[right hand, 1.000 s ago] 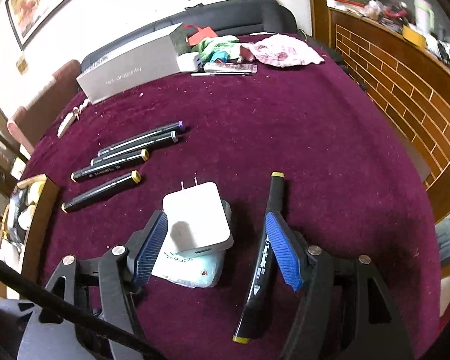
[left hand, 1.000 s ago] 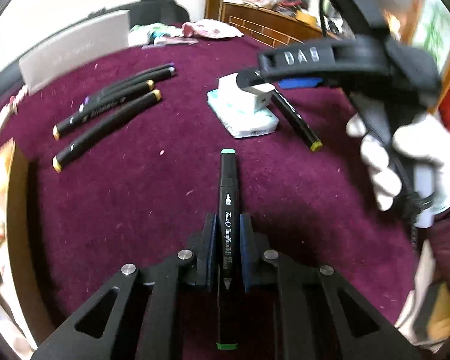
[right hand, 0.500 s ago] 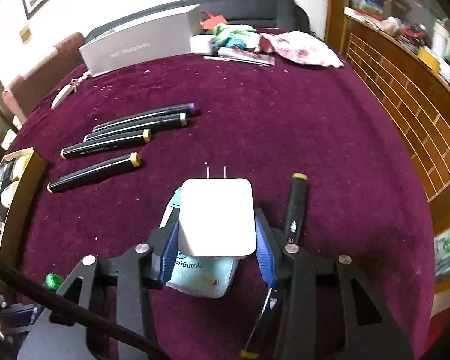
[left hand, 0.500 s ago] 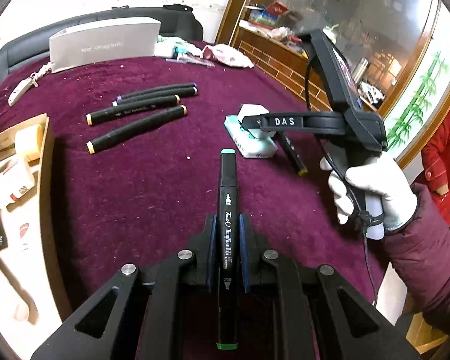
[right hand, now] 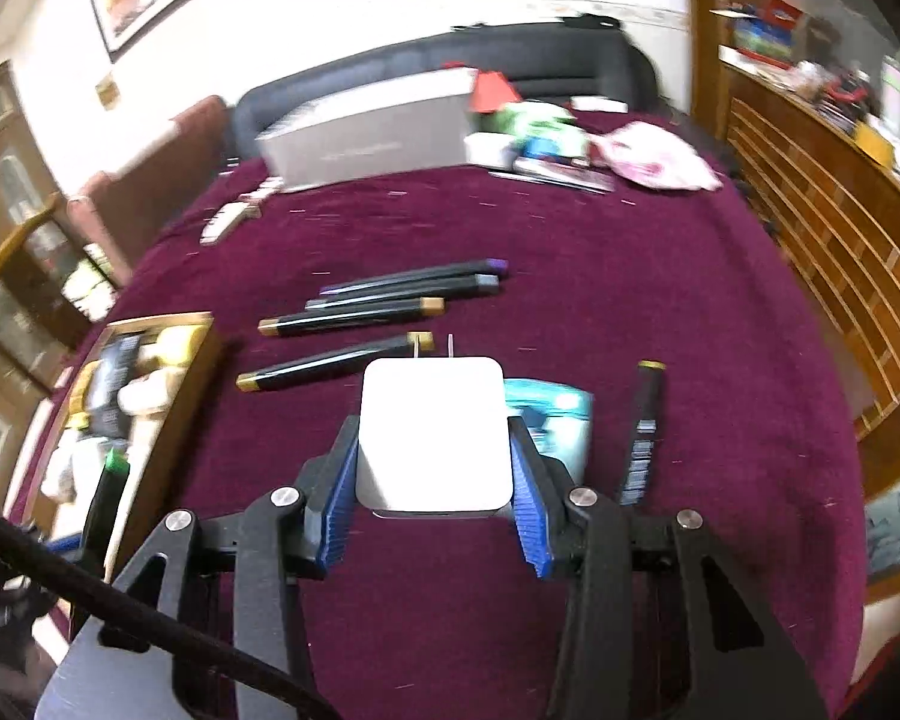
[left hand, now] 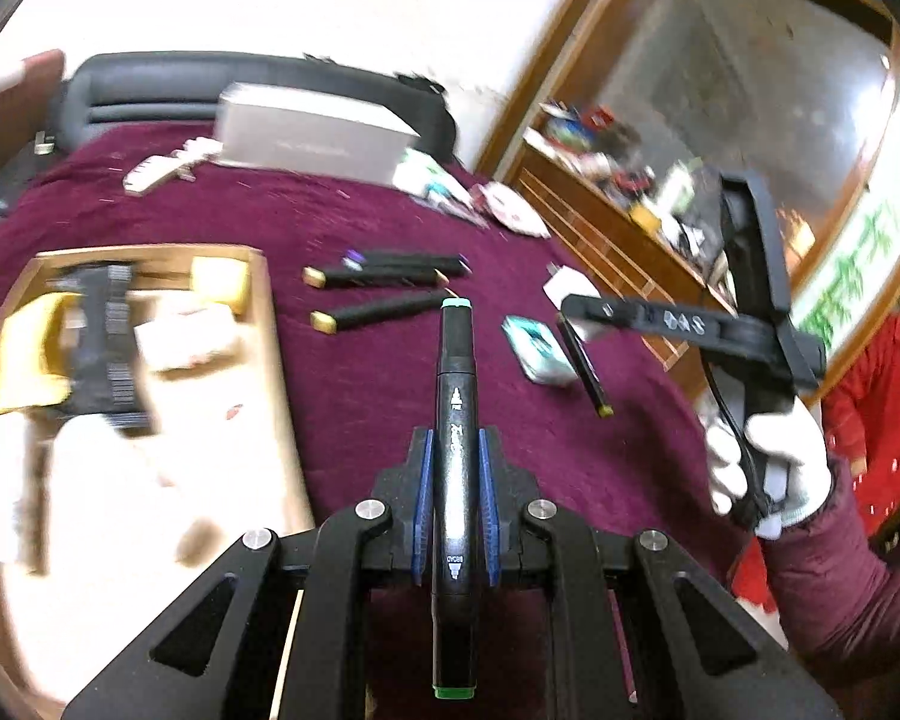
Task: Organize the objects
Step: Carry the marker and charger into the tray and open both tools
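My left gripper [left hand: 455,450] is shut on a black marker with green caps [left hand: 456,360], held in the air, pointing over the maroon tablecloth beside the wooden tray [left hand: 273,360]. That marker's green tip [right hand: 113,465] also shows in the right wrist view. My right gripper [right hand: 433,438] is shut on a white plug charger [right hand: 432,420], prongs forward, lifted above a teal tissue pack [right hand: 555,420]. In the left wrist view a white-gloved hand [left hand: 768,462] holds that gripper [left hand: 576,306], with the charger [left hand: 564,287] at its tip.
Several black markers [right hand: 390,300] lie in a row mid-table; one more [right hand: 645,426] lies right of the tissue pack. The tray [right hand: 168,324] at the left holds mixed items. A grey box [right hand: 366,132], cloth and clutter sit at the back. A wooden counter [right hand: 822,228] flanks the right.
The right gripper closed on the charger and lifted it off the tissue pack. The left gripper rose with its marker and swung left, bringing the tray into view.
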### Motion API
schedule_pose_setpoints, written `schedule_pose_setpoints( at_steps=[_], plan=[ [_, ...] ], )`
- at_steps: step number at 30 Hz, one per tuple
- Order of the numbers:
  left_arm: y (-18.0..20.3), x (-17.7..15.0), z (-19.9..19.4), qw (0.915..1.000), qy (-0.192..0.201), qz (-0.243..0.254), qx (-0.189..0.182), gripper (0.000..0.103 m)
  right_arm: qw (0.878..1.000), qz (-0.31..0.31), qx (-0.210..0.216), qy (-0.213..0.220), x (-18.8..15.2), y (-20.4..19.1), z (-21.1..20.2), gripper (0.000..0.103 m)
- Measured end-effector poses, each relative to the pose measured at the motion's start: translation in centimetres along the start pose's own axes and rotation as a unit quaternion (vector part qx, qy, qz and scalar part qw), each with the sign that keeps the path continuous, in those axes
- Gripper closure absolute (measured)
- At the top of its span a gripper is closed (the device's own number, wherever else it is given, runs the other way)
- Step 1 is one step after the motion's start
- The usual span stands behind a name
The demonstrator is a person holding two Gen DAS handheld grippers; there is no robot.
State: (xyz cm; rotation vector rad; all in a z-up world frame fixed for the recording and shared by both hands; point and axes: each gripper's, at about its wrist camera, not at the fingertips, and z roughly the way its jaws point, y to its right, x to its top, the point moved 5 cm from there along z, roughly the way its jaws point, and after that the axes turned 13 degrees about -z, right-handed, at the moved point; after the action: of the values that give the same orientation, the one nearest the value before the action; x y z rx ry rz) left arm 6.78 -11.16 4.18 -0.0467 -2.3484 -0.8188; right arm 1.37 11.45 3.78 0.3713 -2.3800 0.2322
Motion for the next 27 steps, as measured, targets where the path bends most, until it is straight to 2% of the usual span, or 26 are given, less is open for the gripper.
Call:
schedule_pose_setpoints(
  at_steps=[3, 7, 11, 15, 18, 23, 27],
  plan=[
    [-2.8, 0.5, -3.1, 0.9991, 0.031, -0.021, 0.019, 0.092, 0.999, -0.018, 0.038, 0.002, 0.7, -3.8, 0.0, 0.06],
    [-7.5, 0.6, -5.3, 0.9946, 0.051, -0.057, 0.07, 0.092, 0.994, -0.04, 0.096, -0.011, 1.1, -9.1, 1.4, 0.06],
    [-11.4, 0.2, -5.4, 0.9886, 0.046, -0.091, 0.11, 0.092, 0.989, -0.059, 0.133, -0.032, 1.2, -14.1, 3.7, 0.059],
    [-13.8, -0.2, -4.7, 0.9843, 0.038, -0.111, 0.132, 0.092, 0.981, -0.077, 0.165, -0.061, 1.0, -18.6, 6.3, 0.059],
    [-15.0, -0.5, -4.2, 0.9826, 0.03, -0.116, 0.141, 0.092, 0.979, -0.088, 0.167, -0.077, 1.0, -20.7, 7.9, 0.059],
    [-16.2, -1.0, -3.5, 0.9803, 0.019, -0.119, 0.157, 0.092, 0.979, -0.1, 0.148, -0.102, 1.3, -22.8, 10.9, 0.059],
    [-16.7, -1.2, -3.7, 0.98, 0.018, -0.133, 0.146, 0.092, 0.979, -0.111, 0.128, -0.109, 1.6, -23.3, 12.0, 0.059]
  ],
)
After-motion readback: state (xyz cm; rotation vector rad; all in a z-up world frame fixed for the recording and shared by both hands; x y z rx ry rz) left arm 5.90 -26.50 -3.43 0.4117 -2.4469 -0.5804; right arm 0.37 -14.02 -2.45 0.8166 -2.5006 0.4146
